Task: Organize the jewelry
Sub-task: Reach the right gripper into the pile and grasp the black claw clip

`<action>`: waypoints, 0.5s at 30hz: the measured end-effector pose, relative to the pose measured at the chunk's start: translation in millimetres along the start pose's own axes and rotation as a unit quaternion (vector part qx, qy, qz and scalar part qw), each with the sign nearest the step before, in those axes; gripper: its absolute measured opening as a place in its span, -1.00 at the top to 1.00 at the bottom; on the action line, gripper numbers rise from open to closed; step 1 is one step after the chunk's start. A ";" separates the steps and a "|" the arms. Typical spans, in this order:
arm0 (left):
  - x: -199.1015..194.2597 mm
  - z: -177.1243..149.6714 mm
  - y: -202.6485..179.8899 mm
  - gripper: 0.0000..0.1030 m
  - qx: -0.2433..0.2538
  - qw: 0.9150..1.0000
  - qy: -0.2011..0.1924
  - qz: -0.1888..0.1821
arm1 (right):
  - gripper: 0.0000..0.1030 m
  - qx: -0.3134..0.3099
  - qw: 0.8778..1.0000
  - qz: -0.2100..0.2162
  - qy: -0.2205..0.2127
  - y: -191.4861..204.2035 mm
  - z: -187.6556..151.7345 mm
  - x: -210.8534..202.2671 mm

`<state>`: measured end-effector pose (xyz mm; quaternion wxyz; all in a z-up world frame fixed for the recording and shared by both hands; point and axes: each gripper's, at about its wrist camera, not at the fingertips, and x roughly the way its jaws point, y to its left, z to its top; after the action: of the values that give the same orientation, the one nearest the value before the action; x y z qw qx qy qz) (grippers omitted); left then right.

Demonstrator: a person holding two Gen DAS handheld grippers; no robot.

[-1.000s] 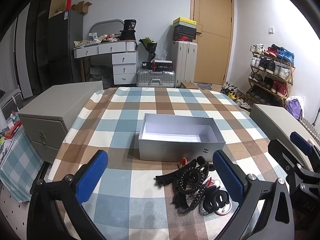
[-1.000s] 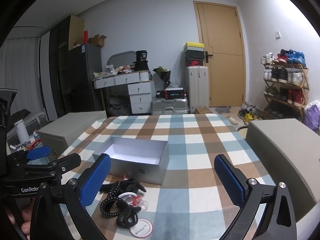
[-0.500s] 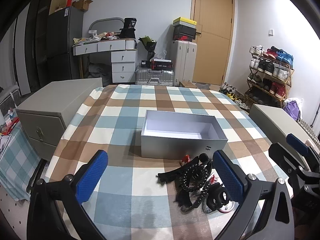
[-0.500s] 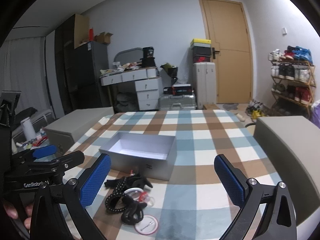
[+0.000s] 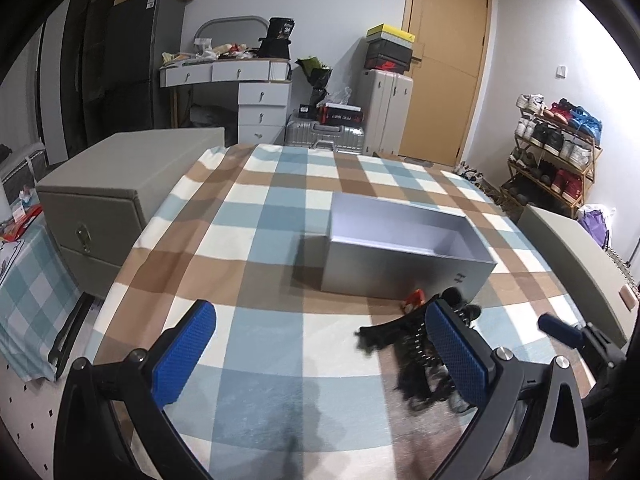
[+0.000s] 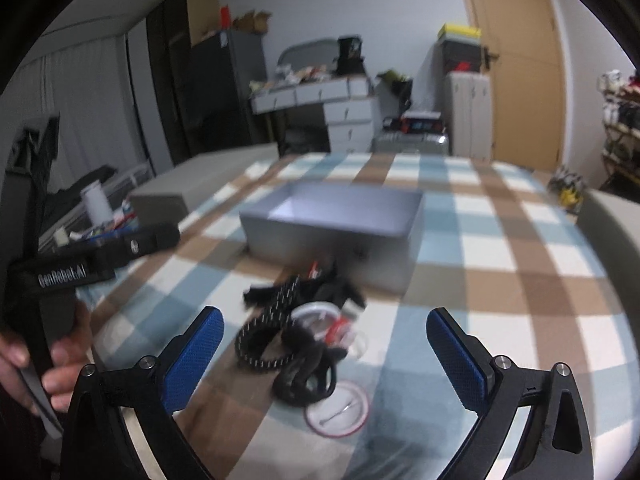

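An open grey box (image 5: 404, 252) with a white inside stands on the checked tablecloth (image 5: 256, 240); it also shows in the right wrist view (image 6: 332, 224). Just in front of it lies a tangled pile of jewelry (image 6: 304, 328): a black beaded bracelet (image 6: 264, 340), black hair ties, a red piece and a round white badge (image 6: 336, 404). In the left wrist view the pile (image 5: 416, 356) sits behind my right fingertip. My left gripper (image 5: 320, 352) is open and empty, to the pile's left. My right gripper (image 6: 324, 360) is open and empty, hovering over the pile.
Grey cabinets flank the table on the left (image 5: 104, 192) and on the right (image 5: 580, 256). A desk with drawers (image 5: 248, 92), suitcases, a door and a shoe rack (image 5: 556, 152) stand at the back of the room. The table's near edge runs below both grippers.
The right gripper has swung left and down toward the jewelry pile, which now lies between its fingers. The left gripper has shifted left, so box and pile sit further right in its view.
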<state>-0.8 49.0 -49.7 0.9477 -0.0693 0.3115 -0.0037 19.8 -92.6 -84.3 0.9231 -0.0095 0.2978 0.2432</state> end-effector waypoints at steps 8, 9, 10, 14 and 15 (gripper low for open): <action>8.0 -5.2 0.3 -0.98 0.000 1.000 0.015 -0.007 | -0.73 -0.031 0.999 -0.010 0.032 10.7 -12.9 13.4; 8.0 -5.9 -0.2 -0.98 0.002 1.000 0.015 -0.008 | -0.69 -0.042 0.998 -0.018 0.035 13.8 -14.3 15.1; 9.1 -5.9 0.0 -0.98 0.004 1.000 0.015 -0.009 | -0.66 -0.051 0.998 -0.024 0.038 16.1 -15.3 16.5; 10.9 -8.6 -0.4 -0.98 0.006 1.000 0.022 -0.013 | -0.38 -0.051 0.997 -0.022 0.054 17.8 -21.9 22.5; 11.9 -8.3 0.0 -0.98 0.007 1.000 0.023 -0.012 | -0.27 -0.047 0.997 -0.021 0.056 16.2 -23.2 22.9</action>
<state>3.9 47.4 -63.4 0.9405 -0.0666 0.3327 -0.0185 16.0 -71.9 -114.0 0.9084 -0.0727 0.3371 0.2363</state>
